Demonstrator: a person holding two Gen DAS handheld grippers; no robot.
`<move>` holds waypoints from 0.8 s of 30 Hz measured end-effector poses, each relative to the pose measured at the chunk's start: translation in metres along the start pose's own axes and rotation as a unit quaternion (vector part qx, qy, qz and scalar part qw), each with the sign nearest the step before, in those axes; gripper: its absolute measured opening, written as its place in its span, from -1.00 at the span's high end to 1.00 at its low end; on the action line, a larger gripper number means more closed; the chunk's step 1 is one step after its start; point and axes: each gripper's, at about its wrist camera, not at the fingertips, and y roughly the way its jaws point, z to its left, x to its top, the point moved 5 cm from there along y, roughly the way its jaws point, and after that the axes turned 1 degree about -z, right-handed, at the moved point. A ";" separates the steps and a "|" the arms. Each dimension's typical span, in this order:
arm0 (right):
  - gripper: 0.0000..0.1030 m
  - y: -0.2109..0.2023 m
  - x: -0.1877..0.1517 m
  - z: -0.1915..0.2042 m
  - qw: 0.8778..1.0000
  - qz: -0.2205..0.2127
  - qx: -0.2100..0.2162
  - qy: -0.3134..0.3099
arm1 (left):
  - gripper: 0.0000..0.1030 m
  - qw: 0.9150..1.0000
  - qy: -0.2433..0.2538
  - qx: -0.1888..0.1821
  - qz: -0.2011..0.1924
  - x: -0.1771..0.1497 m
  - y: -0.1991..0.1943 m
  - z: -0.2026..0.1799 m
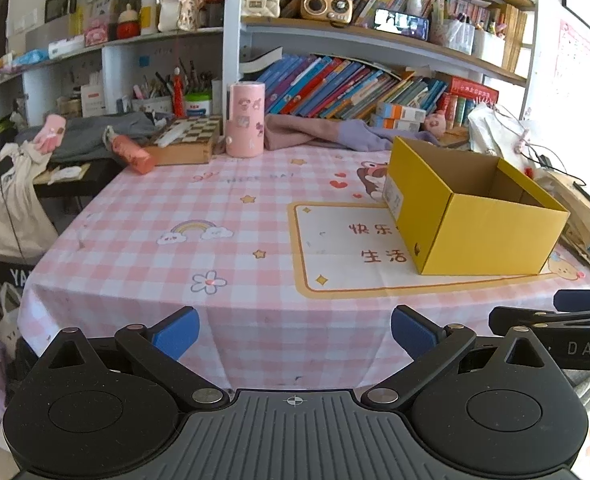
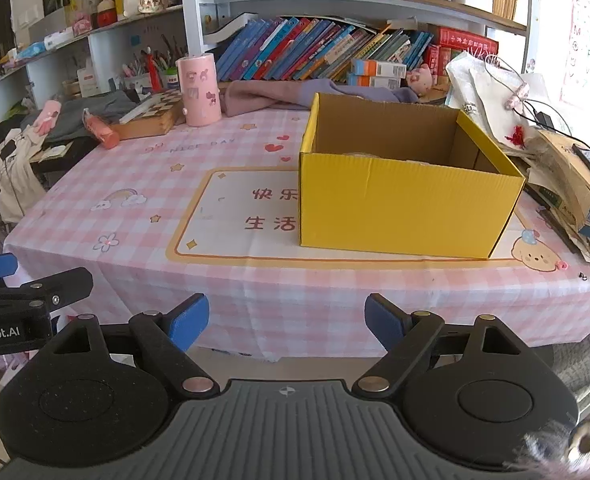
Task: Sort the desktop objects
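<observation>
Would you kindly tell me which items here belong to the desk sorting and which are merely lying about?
Job:
yellow box, open-topped
pink canister, upright
pink bottle, lying down
chessboard box
left gripper and right gripper, both empty

Lying about:
shelf books
purple cloth
paper pile

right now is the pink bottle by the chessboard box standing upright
No, the pink bottle lies on its side at the tablecloth's far left corner, next to the chessboard box.
</observation>
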 end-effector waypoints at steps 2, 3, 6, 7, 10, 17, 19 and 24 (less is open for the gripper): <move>-0.63 0.001 0.000 0.000 1.000 0.003 0.001 0.000 | -1.00 1.000 -0.002 -0.001 0.004 -0.001 0.001 0.000; -0.64 0.002 0.000 0.001 1.000 0.004 0.001 0.000 | -1.00 1.000 -0.002 -0.001 0.005 -0.001 0.001 0.000; -0.65 0.002 -0.001 0.001 1.000 0.006 0.000 -0.002 | -1.00 1.000 0.001 0.002 0.006 -0.002 0.001 0.000; -0.66 0.002 -0.001 0.001 1.000 0.006 -0.001 -0.003 | -1.00 1.000 0.002 0.004 0.006 -0.002 0.001 0.000; -0.67 0.002 -0.001 0.001 1.000 0.006 -0.002 -0.005 | -1.00 1.000 0.002 0.005 0.008 -0.002 0.003 0.000; -0.67 0.004 -0.001 0.002 1.000 0.007 -0.003 -0.007 | -1.00 1.000 -0.001 0.006 0.013 -0.002 0.006 0.002; -0.67 0.004 -0.001 0.002 1.000 0.007 -0.003 -0.006 | -1.00 1.000 0.000 0.006 0.014 -0.002 0.006 0.002; -0.67 0.005 -0.001 0.003 1.000 0.009 -0.003 -0.005 | -1.00 1.000 0.000 0.005 0.015 -0.002 0.007 0.002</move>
